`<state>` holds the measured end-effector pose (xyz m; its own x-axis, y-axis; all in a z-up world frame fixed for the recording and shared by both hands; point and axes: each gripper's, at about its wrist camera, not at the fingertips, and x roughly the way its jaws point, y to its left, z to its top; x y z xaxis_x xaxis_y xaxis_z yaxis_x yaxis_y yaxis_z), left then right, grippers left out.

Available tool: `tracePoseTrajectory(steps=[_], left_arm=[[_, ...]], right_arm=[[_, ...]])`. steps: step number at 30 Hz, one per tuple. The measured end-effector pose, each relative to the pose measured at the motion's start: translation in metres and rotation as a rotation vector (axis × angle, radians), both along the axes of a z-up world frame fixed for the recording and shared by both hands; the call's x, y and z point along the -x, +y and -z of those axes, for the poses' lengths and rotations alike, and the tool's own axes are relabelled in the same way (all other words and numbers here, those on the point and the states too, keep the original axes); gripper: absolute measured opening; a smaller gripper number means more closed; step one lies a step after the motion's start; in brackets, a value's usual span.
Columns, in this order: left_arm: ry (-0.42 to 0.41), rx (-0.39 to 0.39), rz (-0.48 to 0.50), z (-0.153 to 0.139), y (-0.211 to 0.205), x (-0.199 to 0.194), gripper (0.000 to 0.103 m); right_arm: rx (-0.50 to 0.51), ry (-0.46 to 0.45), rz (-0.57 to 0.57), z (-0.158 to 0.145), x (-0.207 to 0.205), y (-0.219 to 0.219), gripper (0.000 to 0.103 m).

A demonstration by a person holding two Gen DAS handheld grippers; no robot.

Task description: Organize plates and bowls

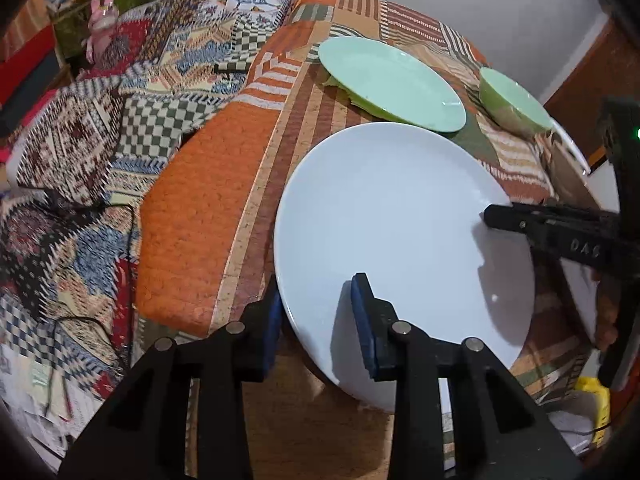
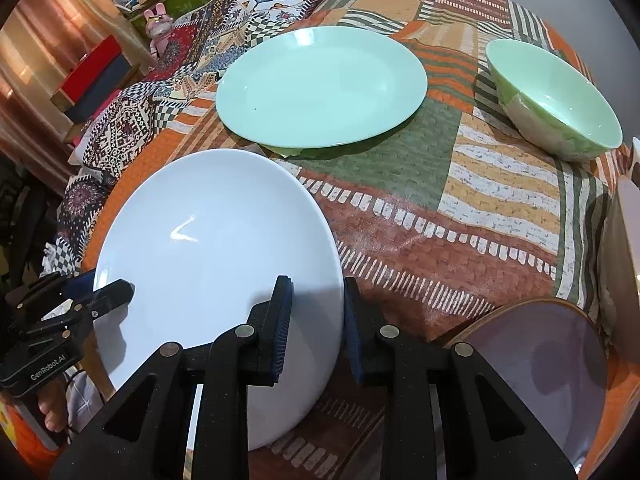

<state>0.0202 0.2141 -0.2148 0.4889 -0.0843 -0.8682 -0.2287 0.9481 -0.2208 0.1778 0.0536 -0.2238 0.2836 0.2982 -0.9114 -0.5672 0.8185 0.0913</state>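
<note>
The left gripper [image 1: 316, 312], black with blue pads, points steeply downward, its jaws clamped on a rim. The matching right gripper [image 2: 318, 316] tilts down likewise, its jaws pinching the opposite edge.

Open cloth [image 2: 460, 216] is left between the white plate [image 2: 216, 248] and the bowl [image 2: 560, 100] — the far side is blocked by the green plate [image 2: 320, 84], the near right by a purple plate [image 2: 536, 364].

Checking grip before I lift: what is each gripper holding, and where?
Both hold the white plate by its rim: left gripper on one edge, right gripper on the opposite edge.
</note>
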Motion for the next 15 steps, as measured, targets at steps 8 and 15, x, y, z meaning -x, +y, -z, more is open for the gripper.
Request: tracePoseTrajectory(steps=[8, 15], left_arm=[[-0.060, 0.008, 0.010, -0.018, -0.005, 0.006, 0.033], [0.008, 0.046, -0.025, -0.005, 0.000, -0.003, 0.032]], right_arm=[[-0.094, 0.001, -0.040, -0.017, 0.007, -0.004, 0.000], [-0.063, -0.126, -0.130, -0.031, 0.032, 0.023, 0.005]])
